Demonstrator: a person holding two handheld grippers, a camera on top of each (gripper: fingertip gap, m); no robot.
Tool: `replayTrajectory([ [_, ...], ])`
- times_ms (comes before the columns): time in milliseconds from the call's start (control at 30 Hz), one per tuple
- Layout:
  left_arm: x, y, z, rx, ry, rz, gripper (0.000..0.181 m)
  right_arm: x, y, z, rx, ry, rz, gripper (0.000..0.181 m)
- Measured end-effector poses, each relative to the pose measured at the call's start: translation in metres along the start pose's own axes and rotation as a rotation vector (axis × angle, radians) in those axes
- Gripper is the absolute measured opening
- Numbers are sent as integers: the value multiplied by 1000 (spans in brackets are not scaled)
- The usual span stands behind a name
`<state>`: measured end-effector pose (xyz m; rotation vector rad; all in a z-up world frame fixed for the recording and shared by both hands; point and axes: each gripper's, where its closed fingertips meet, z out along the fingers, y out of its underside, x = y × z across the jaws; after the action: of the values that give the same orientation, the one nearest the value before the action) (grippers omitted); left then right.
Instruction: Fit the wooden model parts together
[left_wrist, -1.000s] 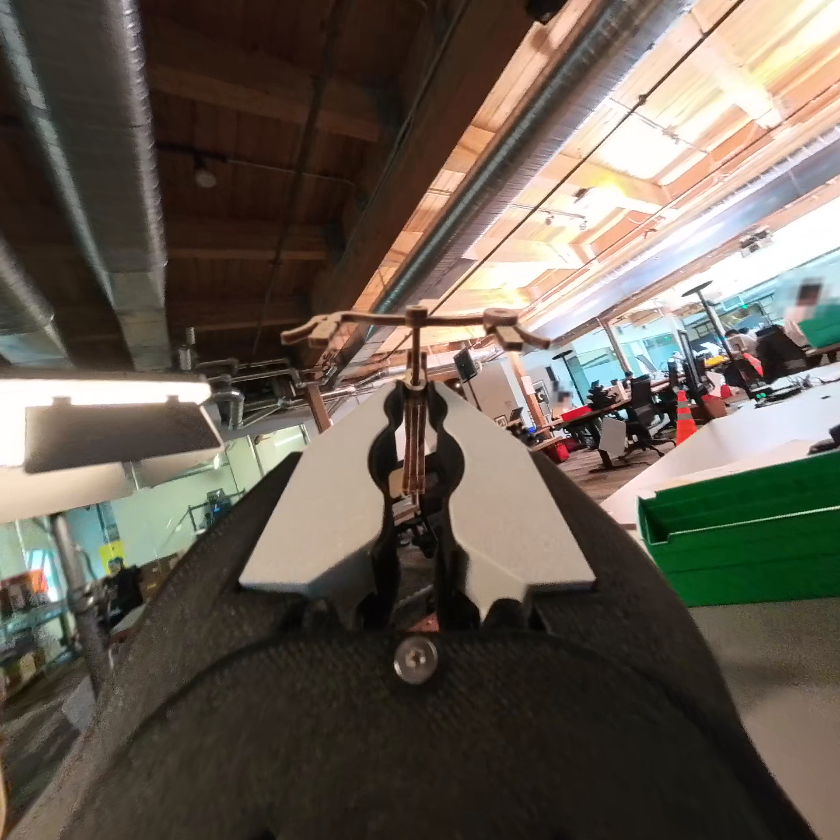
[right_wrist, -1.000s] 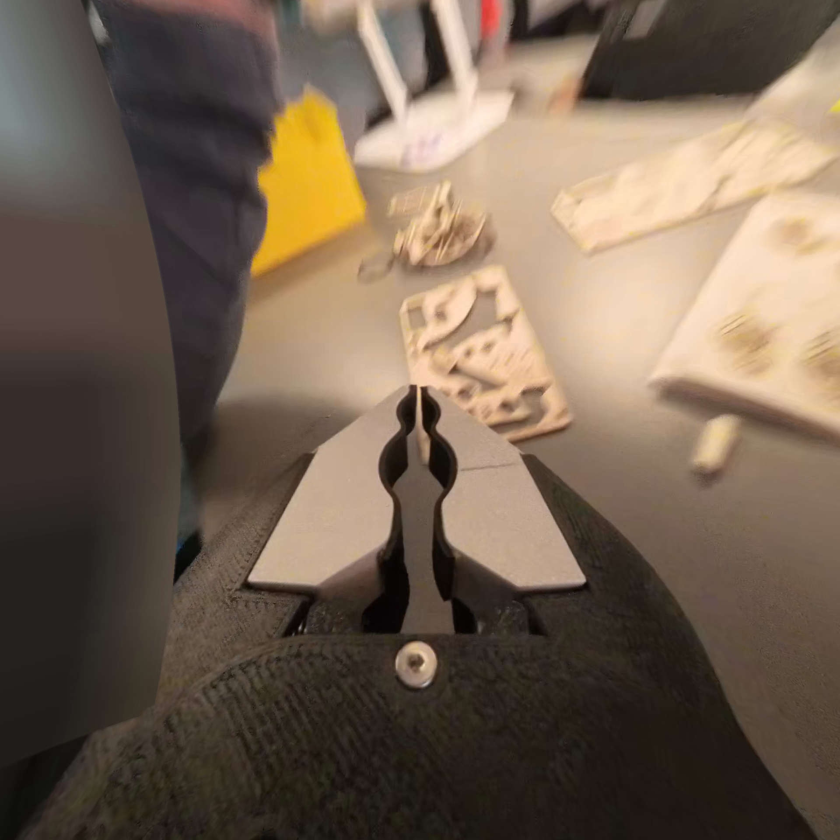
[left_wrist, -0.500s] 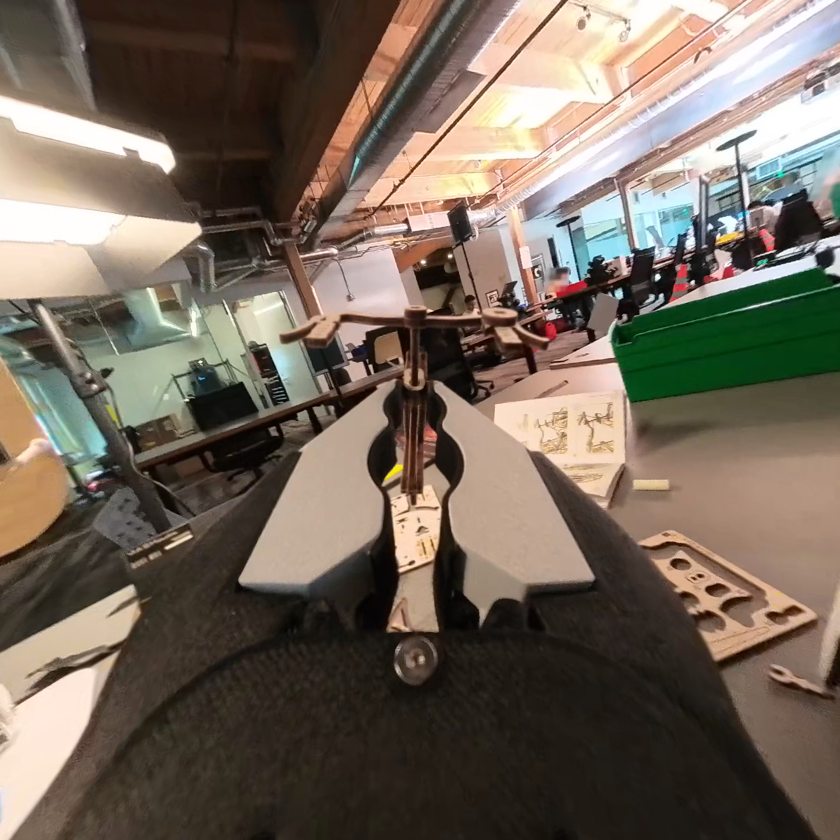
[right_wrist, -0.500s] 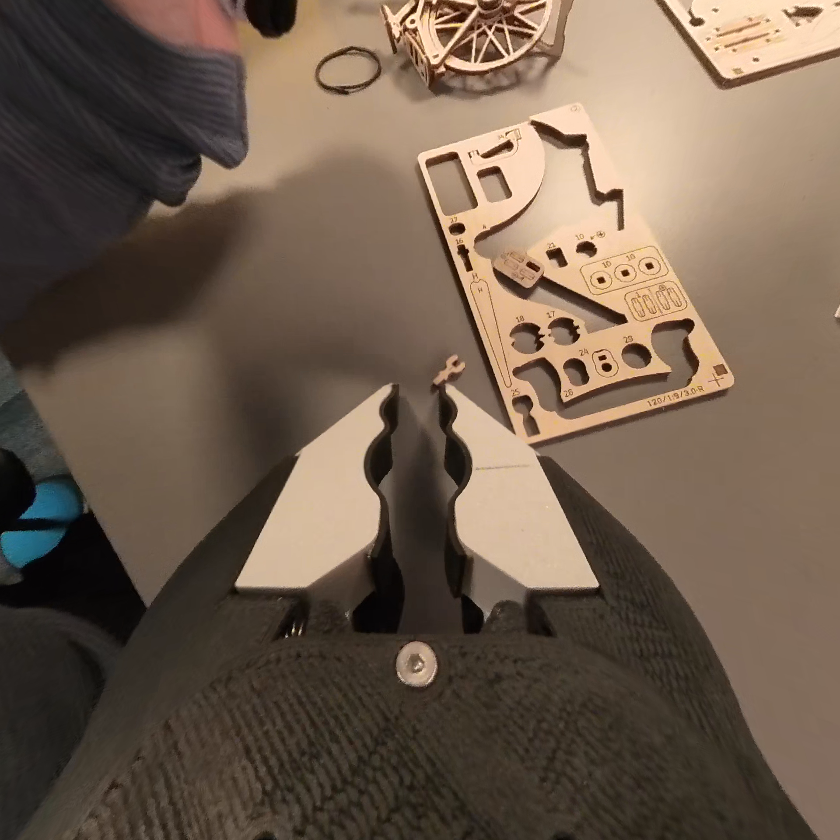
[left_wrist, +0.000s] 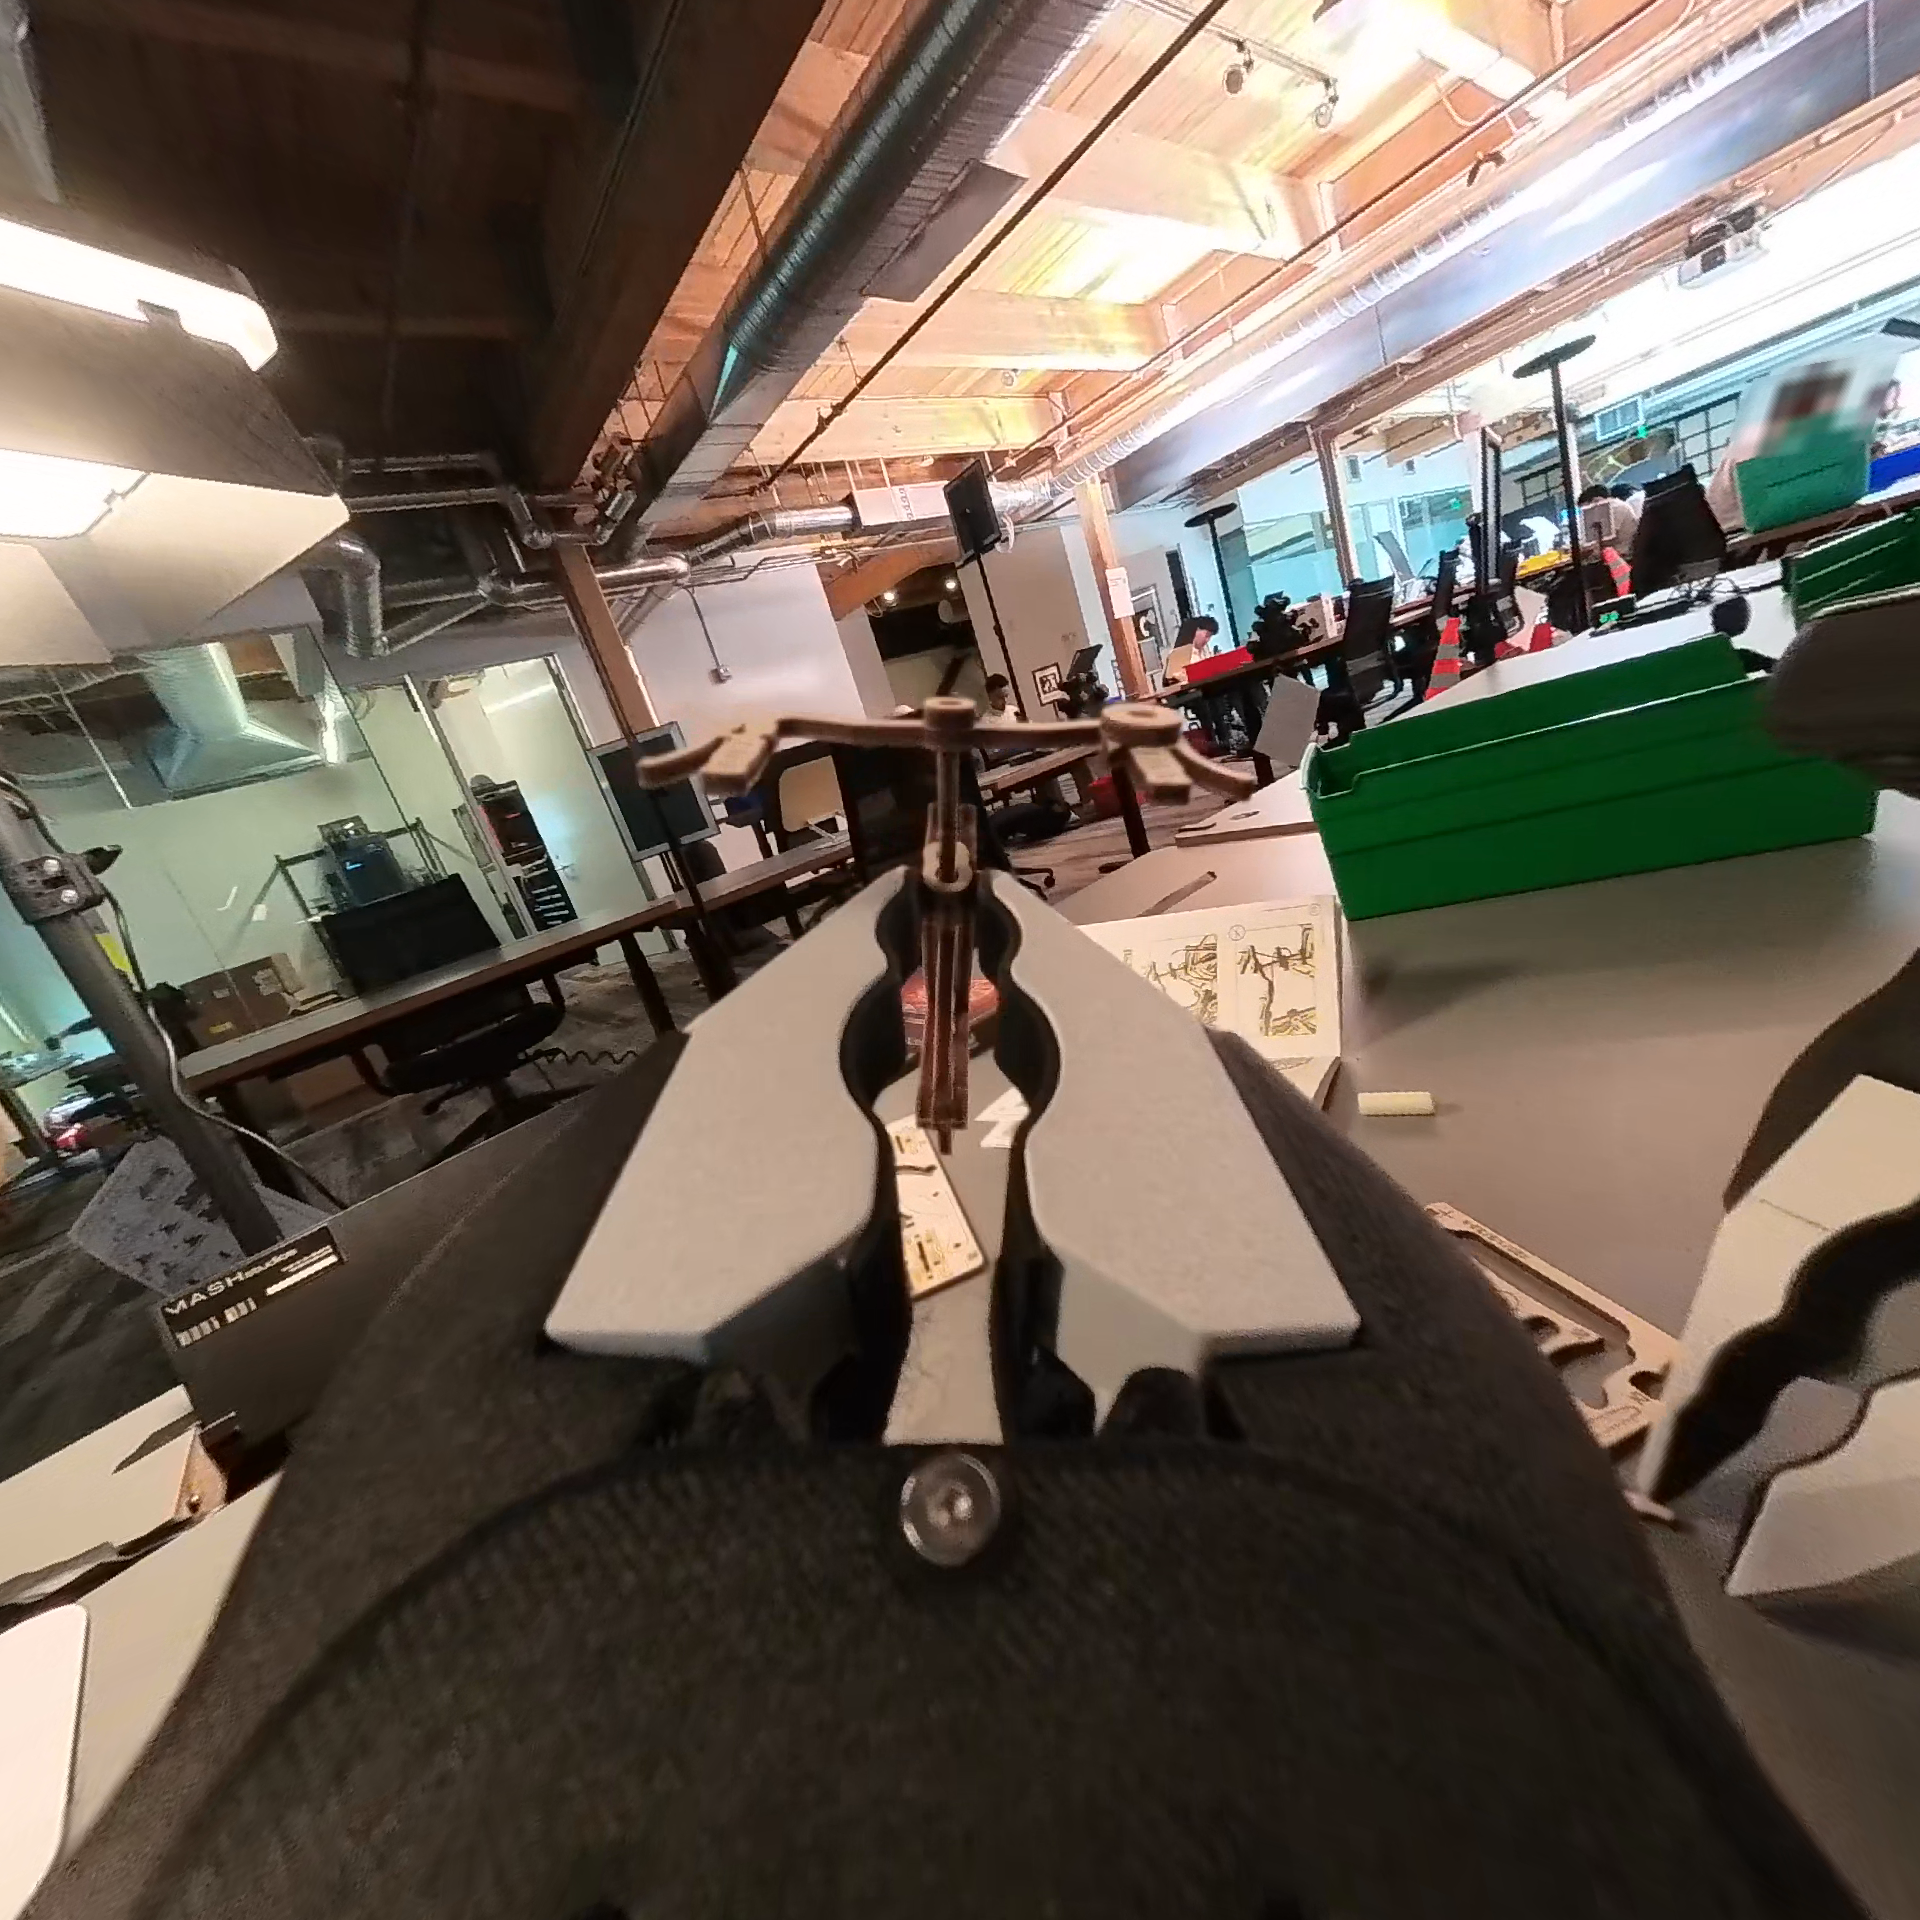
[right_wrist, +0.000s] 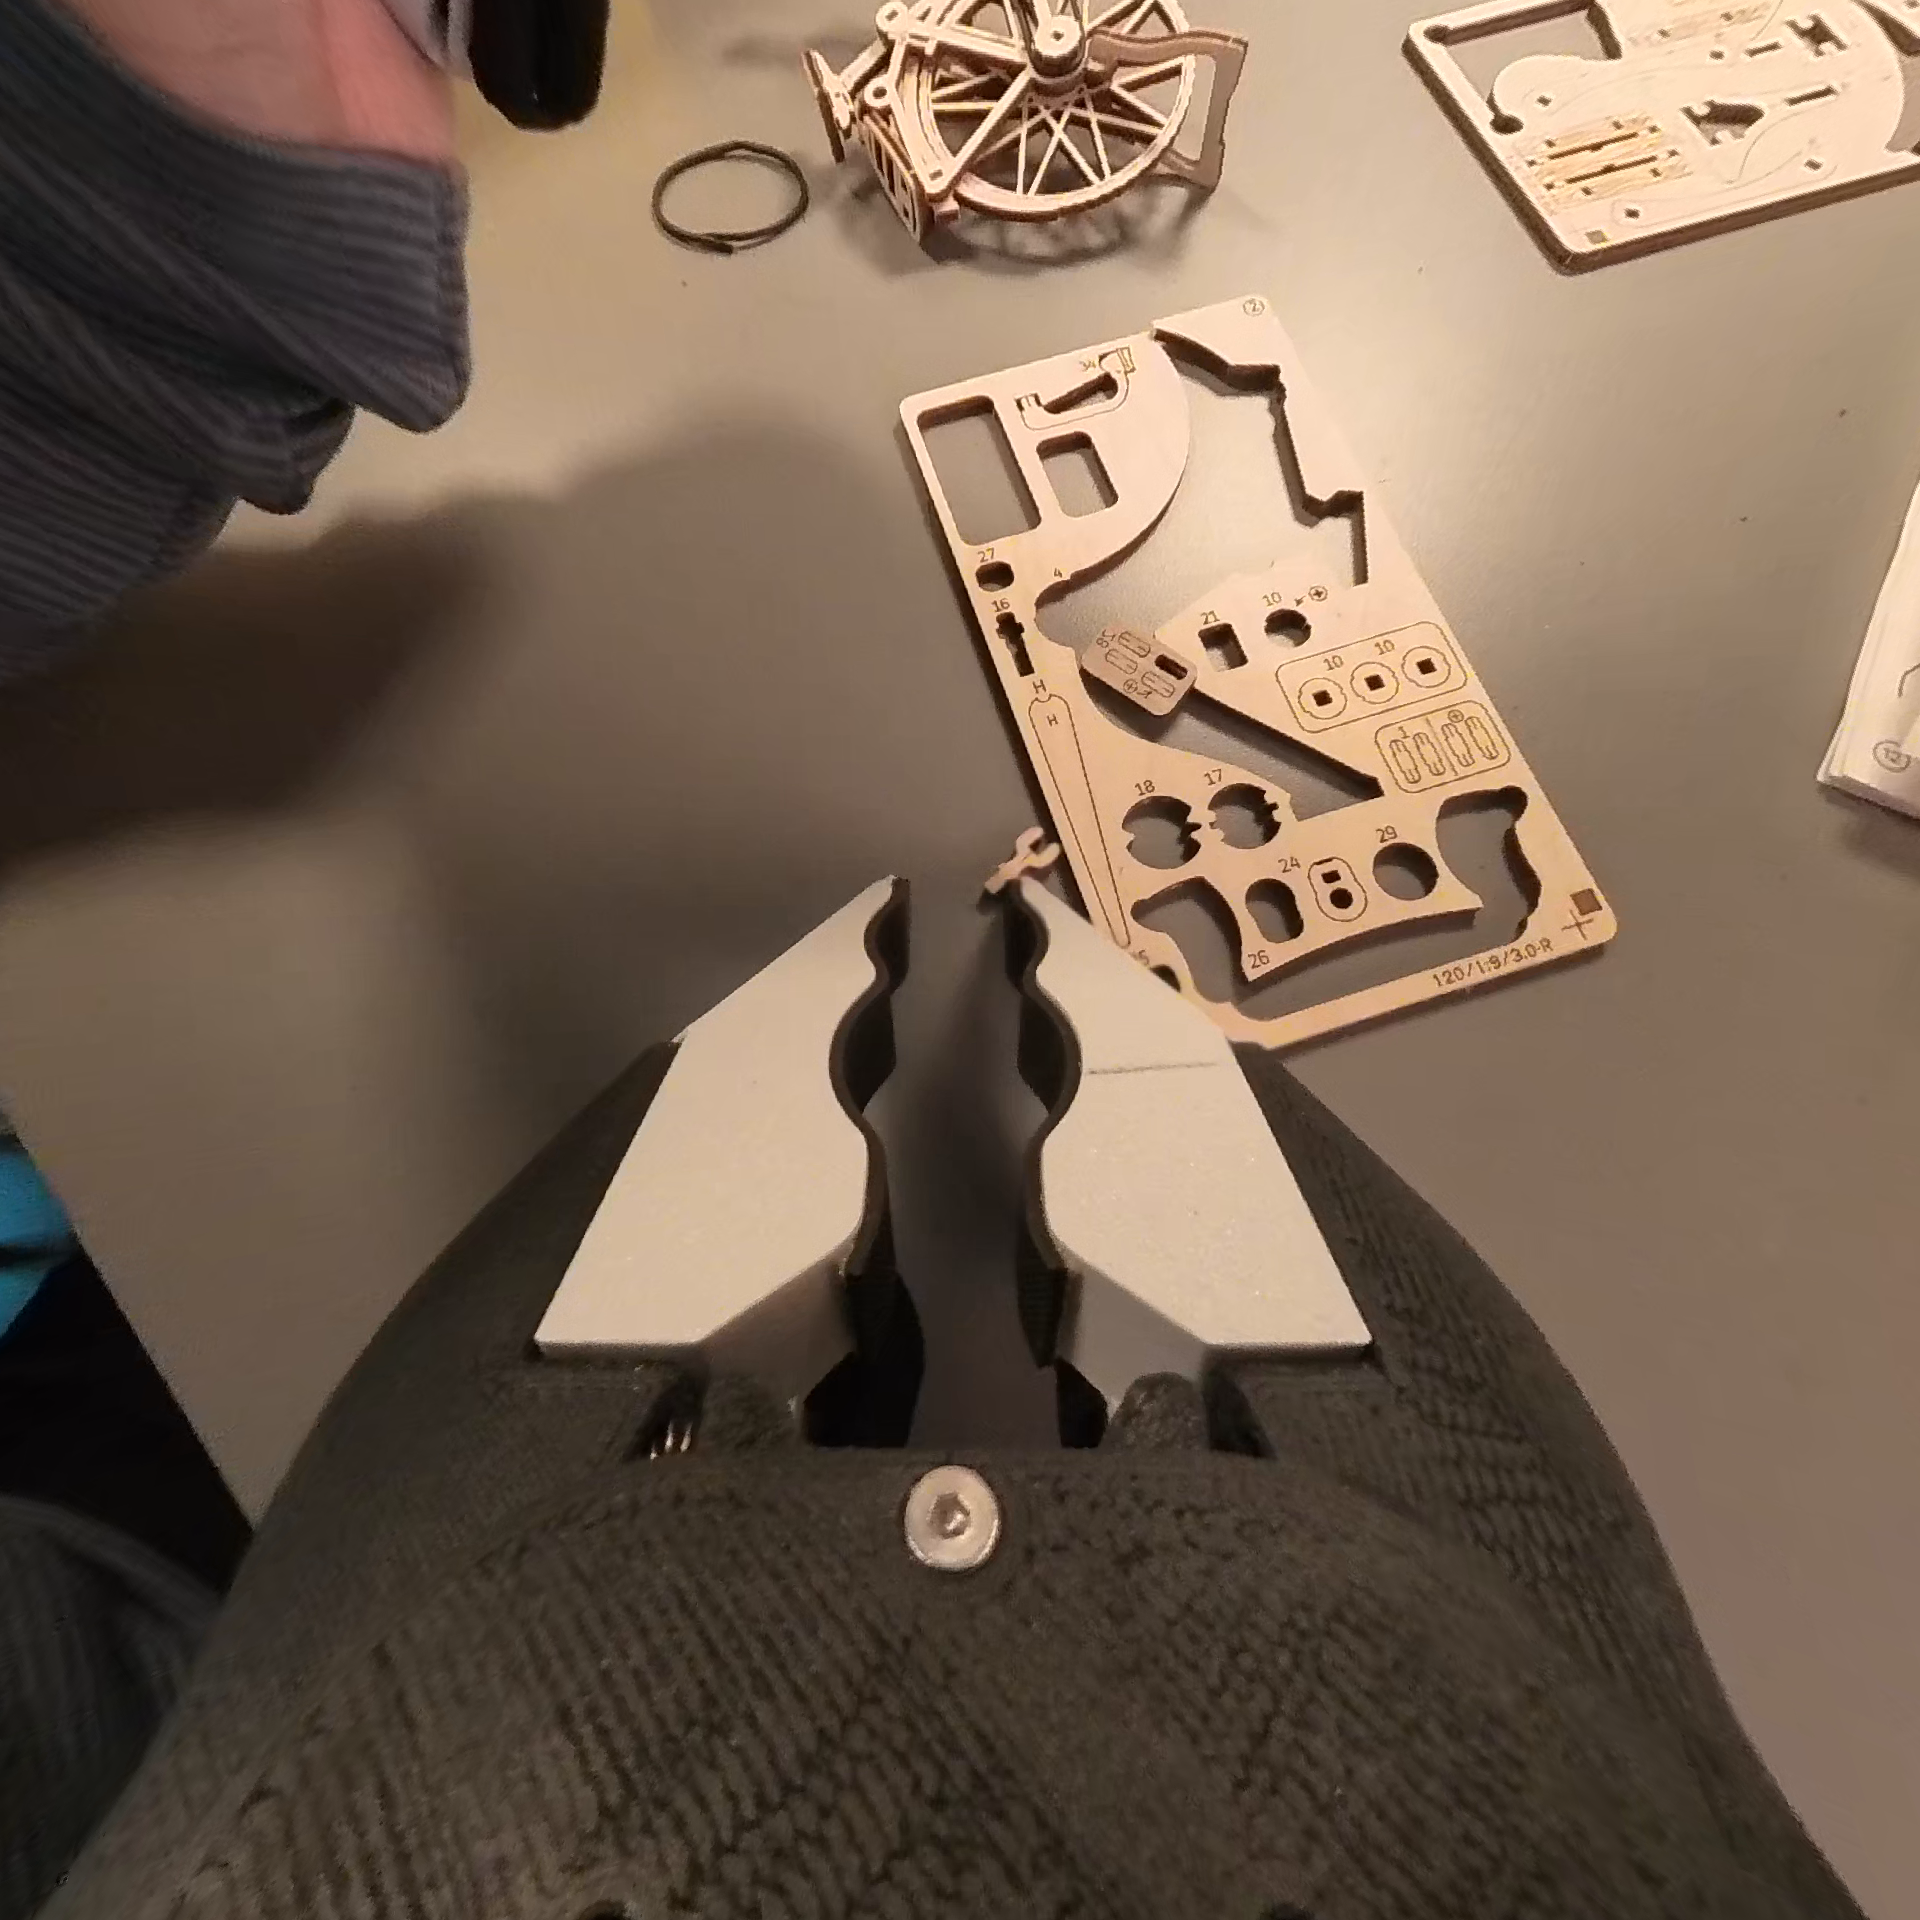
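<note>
Left gripper has its jaws pinched on the upright stem of a wooden T-shaped piece; the stem runs down between the jaws and a crossbar with small end fittings sits above the tips, sticking out to both sides. Past the jaws to the right: a printed instruction sheet, a small pale block, stacked green trays on the grey table. Below and between the jaws a bit of punched wooden sheet shows. Right gripper points down at the table, jaws spread a little with nothing between them. A tiny loose wooden bit lies just ahead of the right fingertip, touching or nearly touching it, can't tell which. Right of the jaws lies a punched-out wooden parts sheet, its near corner tucked under the right finger. Farther ahead: a spoked wooden wheel assembly and a black rubber band to its left. Second parts sheet ahead-right, paper booklet edge far right. A grey ribbed sleeve fills the area left of the jaws. The right gripper also shows at the right edge of the left wrist view, just above the table.
</note>
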<state>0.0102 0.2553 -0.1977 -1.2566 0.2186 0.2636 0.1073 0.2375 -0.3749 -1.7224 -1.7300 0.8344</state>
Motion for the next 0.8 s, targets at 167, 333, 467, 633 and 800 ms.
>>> replayTrajectory([
  [167, 3, 3, 2, -16, 23, -1, 9, 5, -3, 3, 9, 17, -16, 18],
  [333, 7, 5, 3, -26, 42, -3, 9, 6, -6, 6, 17, -1, -5, 18],
  [467, 10, 8, 4, -38, 58, -6, 9, 3, -10, 11, 17, -27, -25, 22],
  [633, 13, 9, 5, -43, 73, -2, 9, -10, -15, 17, 12, -122, -66, 24],
  [800, 13, 10, 5, -45, 77, -2, 9, -11, -13, 13, 23, -120, -150, 24],
])
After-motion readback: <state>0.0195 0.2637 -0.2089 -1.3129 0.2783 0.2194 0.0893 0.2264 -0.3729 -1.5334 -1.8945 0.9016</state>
